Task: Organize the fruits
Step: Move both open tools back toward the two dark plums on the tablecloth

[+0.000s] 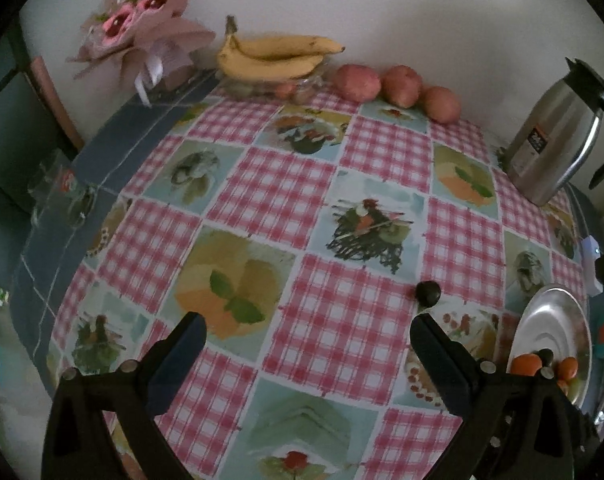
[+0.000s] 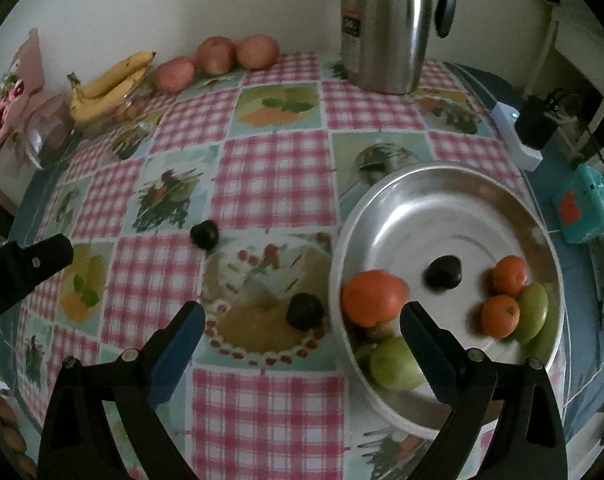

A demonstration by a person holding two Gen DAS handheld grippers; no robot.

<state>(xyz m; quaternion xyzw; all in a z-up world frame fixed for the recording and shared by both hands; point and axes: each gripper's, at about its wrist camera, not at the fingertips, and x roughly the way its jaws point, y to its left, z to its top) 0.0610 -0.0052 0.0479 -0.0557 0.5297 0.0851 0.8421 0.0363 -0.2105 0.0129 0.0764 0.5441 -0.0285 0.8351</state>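
A home, most likely a dining corner. Shown by a table against a plain wall, spread with a checked tablecloth (image 2: 273,184) printed with food pictures. At twelve o'clock, a steel jug (image 2: 386,24); at ten o'clock, bananas (image 2: 109,84) and apples (image 2: 215,56); at nine o'clock, a wrapped bouquet (image 1: 137,28). At four o'clock, a metal plate (image 2: 442,216) of small fruit.
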